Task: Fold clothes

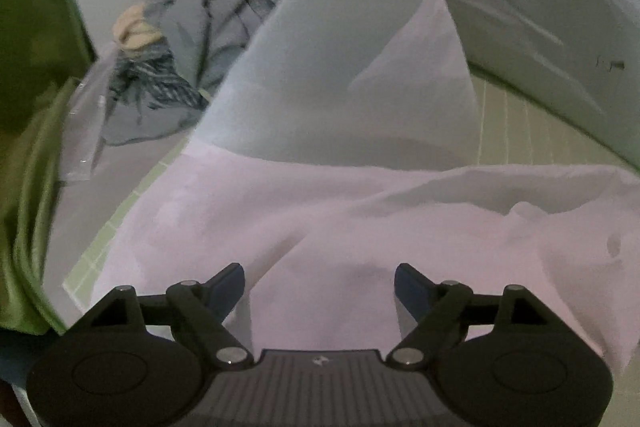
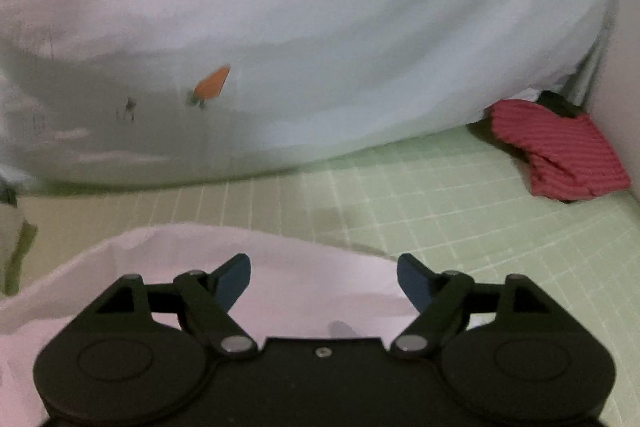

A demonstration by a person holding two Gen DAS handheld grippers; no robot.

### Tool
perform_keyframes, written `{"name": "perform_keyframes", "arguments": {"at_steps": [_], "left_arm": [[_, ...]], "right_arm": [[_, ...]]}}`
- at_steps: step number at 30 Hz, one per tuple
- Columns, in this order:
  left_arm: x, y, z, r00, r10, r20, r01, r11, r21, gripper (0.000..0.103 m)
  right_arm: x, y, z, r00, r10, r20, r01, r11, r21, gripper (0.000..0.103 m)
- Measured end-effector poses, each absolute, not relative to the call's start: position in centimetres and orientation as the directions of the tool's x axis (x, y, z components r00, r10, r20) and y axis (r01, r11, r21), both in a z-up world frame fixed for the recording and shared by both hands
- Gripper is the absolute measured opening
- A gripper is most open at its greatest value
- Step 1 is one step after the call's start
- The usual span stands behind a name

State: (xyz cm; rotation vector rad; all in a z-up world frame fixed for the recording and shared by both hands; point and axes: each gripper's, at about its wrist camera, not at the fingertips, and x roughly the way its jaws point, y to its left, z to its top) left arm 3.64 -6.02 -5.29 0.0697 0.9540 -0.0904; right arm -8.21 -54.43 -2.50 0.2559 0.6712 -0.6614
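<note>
A pale pink-white garment (image 1: 360, 219) lies spread on the green checked sheet (image 1: 520, 123), with one part of it (image 1: 360, 39) standing up in a blurred fold behind. My left gripper (image 1: 319, 283) hovers over the cloth with its jaws wide apart and nothing between the pads. In the right wrist view the same pale garment (image 2: 256, 267) shows its edge under my right gripper (image 2: 324, 277), which is open too, its blue fingertips (image 2: 234, 279) clear of the cloth.
A heap of grey-blue patterned clothes (image 1: 192, 67) lies at the back left beside a green cloth (image 1: 28, 131). A large white duvet with a carrot print (image 2: 280, 47) bounds the far side. A red striped garment (image 2: 560, 155) lies at the right by a wall.
</note>
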Motion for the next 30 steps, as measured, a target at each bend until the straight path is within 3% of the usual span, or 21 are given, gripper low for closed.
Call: {"name": "perform_keyframes", "arguments": {"at_steps": [9, 15, 16, 18, 19, 20, 22, 25, 29, 30], "left_arm": [[6.8, -5.9, -9.0, 0.479, -0.085, -0.873, 0.095, 0.995, -0.045, 0.088], [7.3, -6.1, -9.4, 0.488, -0.046, -0.871, -0.007, 0.998, -0.056, 0.071], [7.4, -6.2, -9.4, 0.490, -0.031, -0.871, -0.030, 0.998, -0.052, 0.069], [8.0, -6.7, -9.1, 0.488, 0.000, -0.873, -0.067, 0.997, -0.038, 0.060], [8.6, -7.2, -9.1, 0.491, 0.013, -0.871, -0.068, 0.997, -0.024, 0.057], [9.2, -7.8, -9.0, 0.495, 0.027, -0.868, -0.070, 0.998, -0.009, 0.054], [10.6, -8.7, -8.9, 0.505, 0.044, -0.862, -0.066, 0.998, 0.013, 0.050], [14.1, -10.3, -8.6, 0.534, 0.024, -0.845, -0.040, 0.999, 0.003, 0.040], [18.8, -13.7, -7.1, 0.590, -0.053, -0.805, 0.027, 0.999, -0.046, 0.007], [19.5, -14.7, -6.3, 0.607, -0.086, -0.790, 0.056, 0.996, -0.066, 0.005]], "right_arm": [[-0.5, -54.7, -6.3, 0.555, -0.407, -0.726, 0.479, 0.869, -0.122, 0.084], [4.1, -56.0, -9.9, 0.512, -0.317, -0.798, 0.387, 0.915, -0.115, 0.084], [4.6, -56.2, -10.3, 0.513, -0.299, -0.804, 0.381, 0.919, -0.099, 0.080], [5.4, -56.8, -10.9, 0.525, -0.259, -0.811, 0.368, 0.928, -0.058, 0.056], [5.8, -57.1, -11.2, 0.530, -0.239, -0.814, 0.362, 0.931, -0.038, 0.028], [6.2, -57.5, -11.2, 0.541, -0.224, -0.810, 0.370, 0.929, -0.010, 0.017], [7.0, -58.3, -10.9, 0.561, -0.226, -0.797, 0.378, 0.926, 0.003, 0.009], [8.5, -59.6, -10.4, 0.570, -0.275, -0.774, 0.405, 0.914, -0.027, 0.006], [9.7, -61.8, -7.8, 0.609, -0.367, -0.704, 0.502, 0.864, -0.016, 0.005], [9.7, -62.0, -6.8, 0.619, -0.396, -0.678, 0.522, 0.853, -0.022, 0.005]]}}
